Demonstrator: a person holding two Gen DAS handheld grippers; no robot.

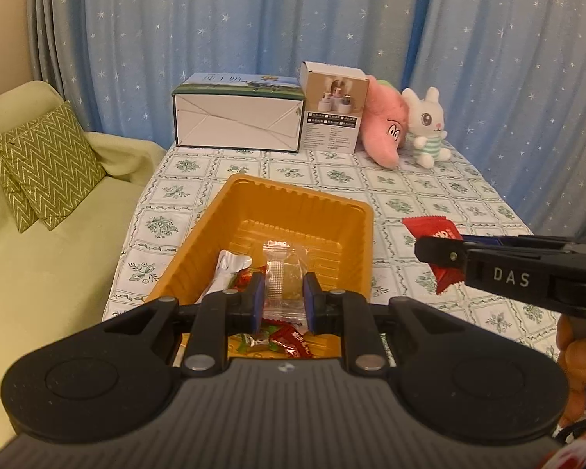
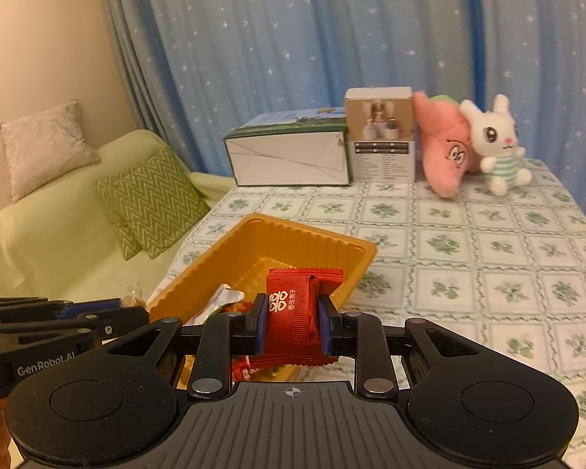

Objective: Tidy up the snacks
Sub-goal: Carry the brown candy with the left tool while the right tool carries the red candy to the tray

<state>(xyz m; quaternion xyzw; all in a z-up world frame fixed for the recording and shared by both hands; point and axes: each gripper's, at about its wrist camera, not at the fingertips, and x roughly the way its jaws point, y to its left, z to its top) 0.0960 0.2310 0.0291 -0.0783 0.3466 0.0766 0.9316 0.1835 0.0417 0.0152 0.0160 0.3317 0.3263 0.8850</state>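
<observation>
The left gripper (image 1: 281, 301) hangs over the near end of the orange tray (image 1: 355, 234), its blue pads closed on a clear-wrapped candy (image 1: 283, 273). It appears to be pinched rather than merely framed, though the transparent wrapper makes contact hard to confirm. Beneath it in the tray lie a white packet (image 1: 224, 273) at about 10 o'clock and small red wrapped sweets (image 1: 289, 338) at 6 o'clock.

The right gripper (image 2: 291, 322) clamps a red snack packet (image 2: 297, 312) upright between its pads — held just off the tray's right rim, at 3 o'clock from the tray.

At 12 o'clock on the floral tablecloth (image 2: 488, 273) stand a white carton (image 1: 236, 117), a small box (image 1: 334, 107), a pink plush (image 1: 383, 125) and a white bunny (image 1: 426, 125).
</observation>
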